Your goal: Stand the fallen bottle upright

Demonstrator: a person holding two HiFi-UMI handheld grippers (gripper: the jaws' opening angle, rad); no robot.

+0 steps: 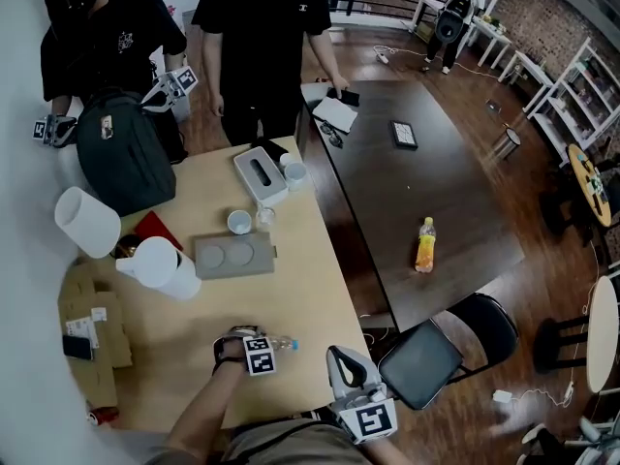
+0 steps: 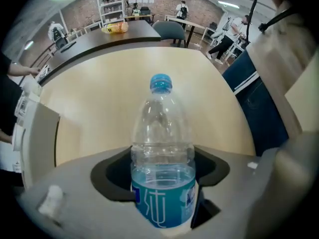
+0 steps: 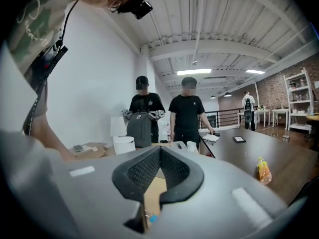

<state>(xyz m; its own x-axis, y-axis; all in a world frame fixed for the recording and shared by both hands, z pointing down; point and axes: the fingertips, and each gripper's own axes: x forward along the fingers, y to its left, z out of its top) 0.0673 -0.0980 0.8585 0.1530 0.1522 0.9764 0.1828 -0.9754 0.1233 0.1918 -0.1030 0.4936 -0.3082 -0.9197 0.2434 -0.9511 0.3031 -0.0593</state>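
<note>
Clear plastic bottle [image 1: 279, 342] with blue cap and label: lying on its side on the light wooden table [image 1: 174, 356], lower centre of the head view, cap toward the right. Left gripper [image 2: 160, 176]: set over the bottle, jaws wide either side of its body, pads clear of it. Right gripper [image 3: 160, 153]: lower right, tips together, holding nothing. Dark table [image 1: 407, 192]: right of the light one, bearing an orange drink bottle [image 1: 425, 245].

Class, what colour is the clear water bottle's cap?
Blue; the cap shows best in the left gripper view.
</note>
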